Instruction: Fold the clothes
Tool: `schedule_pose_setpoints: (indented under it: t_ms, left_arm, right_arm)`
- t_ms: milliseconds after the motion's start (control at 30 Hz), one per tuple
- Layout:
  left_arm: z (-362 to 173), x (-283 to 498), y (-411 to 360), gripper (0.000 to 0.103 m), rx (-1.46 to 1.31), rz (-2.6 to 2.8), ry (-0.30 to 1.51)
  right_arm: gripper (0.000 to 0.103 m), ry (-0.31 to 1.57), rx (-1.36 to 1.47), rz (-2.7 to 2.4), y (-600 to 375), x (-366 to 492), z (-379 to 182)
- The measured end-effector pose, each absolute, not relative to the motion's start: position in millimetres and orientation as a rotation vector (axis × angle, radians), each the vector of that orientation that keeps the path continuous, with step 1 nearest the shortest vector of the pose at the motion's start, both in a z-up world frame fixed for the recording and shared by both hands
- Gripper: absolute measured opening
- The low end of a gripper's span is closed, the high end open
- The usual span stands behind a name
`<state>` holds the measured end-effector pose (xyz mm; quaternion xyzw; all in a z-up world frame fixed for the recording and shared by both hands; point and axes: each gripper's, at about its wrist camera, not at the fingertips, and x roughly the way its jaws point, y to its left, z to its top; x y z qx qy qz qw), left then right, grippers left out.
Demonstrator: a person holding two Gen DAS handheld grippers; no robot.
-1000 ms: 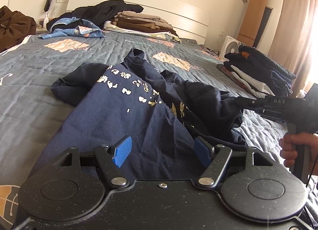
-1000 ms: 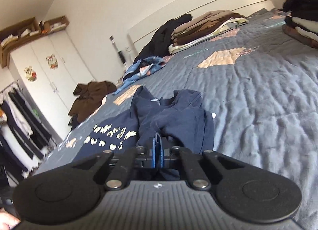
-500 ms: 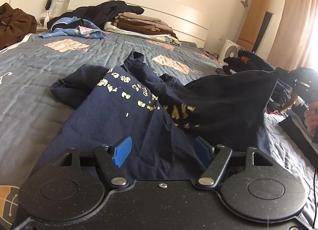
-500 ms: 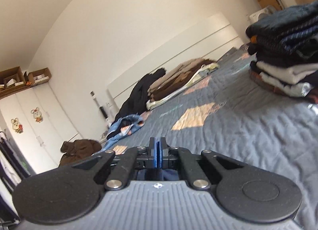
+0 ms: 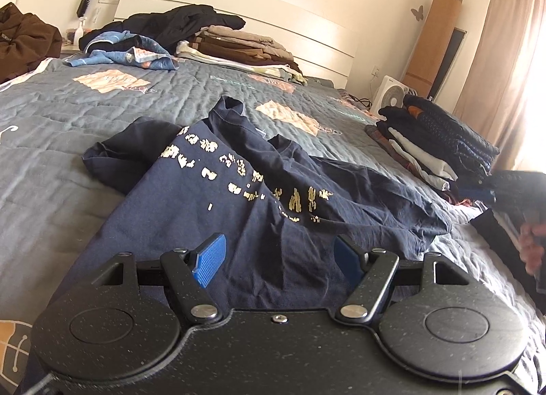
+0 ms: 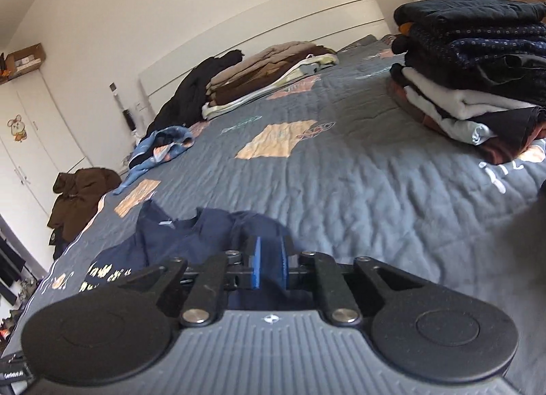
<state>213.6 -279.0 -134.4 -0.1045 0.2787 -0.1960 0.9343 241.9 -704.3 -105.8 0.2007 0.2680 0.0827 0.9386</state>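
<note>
We had a navy shirt [image 5: 239,224] with gold lettering spread on the grey quilted bed [image 5: 68,129], its collar toward the headboard. A moment earlier our right gripper [image 6: 269,267] had been clenched on the shirt's right side and had drawn it up and outward; now that cloth lay flat on the quilt again, pulled out wider than before. Its jaws had just been parting and stood a little apart, with navy fabric showing behind them, though nothing seemed pinched. Our left gripper [image 5: 279,258] hovered low over the hem, jaws wide and released, gripping nothing. We judged the spreading step nearly done, with the first fold to follow. A folded stack [image 6: 477,88] waited well apart, to the right.
</note>
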Motion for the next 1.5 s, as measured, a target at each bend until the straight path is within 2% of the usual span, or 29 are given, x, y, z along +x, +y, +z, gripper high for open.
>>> schedule_pose_setpoints:
  t_ms: [100,200,267,500,867,900,1000,1033,1100,1367,1500]
  left_arm:
    - [-130.2,211.1,-278.4,0.07,-0.228,-0.396,0.56]
    - [-126.6,206.1,-276.5,0.071,-0.224,-0.381,0.536]
    - [-123.7,204.7,-273.4,0.071,-0.208,-0.363,0.517]
    - [-115.4,216.4,-241.5,0.072,-0.202,-0.22,0.489]
    - [-115.4,235.6,-234.8,0.071,-0.085,-0.167,0.476]
    - [-113.4,241.9,-230.1,0.069,-0.111,-0.173,0.476]
    - [-107.2,271.2,-209.8,0.049,-0.154,-0.148,0.49]
    - [-107.2,283.2,-206.0,0.039,-0.111,-0.131,0.501]
    - [-107.7,307.4,-199.1,0.029,-0.017,-0.095,0.524]
    - [-151.2,368.0,-218.6,0.029,0.284,-0.208,0.709]
    - [-169.7,374.8,-236.6,0.03,0.378,-0.315,0.718]
  right_arm:
    - [0.056,0.533,0.398,0.216,-672.1,216.6,-104.7]
    - [0.07,0.483,0.4,0.239,-644.8,194.9,-105.0]
    - [0.076,0.462,0.406,0.255,-630.2,186.9,-109.1]
    - [0.082,0.517,0.344,0.295,-602.9,189.0,-121.6]
    - [0.083,0.553,0.4,0.307,-610.4,189.0,-133.1]
    - [0.083,0.552,0.404,0.31,-611.3,189.1,-131.6]
    - [0.083,0.541,0.398,0.304,-615.9,186.7,-127.6]
    - [0.083,0.536,0.402,0.3,-617.8,187.0,-126.6]
    - [0.083,0.529,0.418,0.289,-623.0,186.8,-125.7]
    - [0.084,0.554,0.433,0.283,-624.8,194.5,-134.5]
    - [0.084,0.568,0.443,0.29,-622.2,197.2,-139.2]
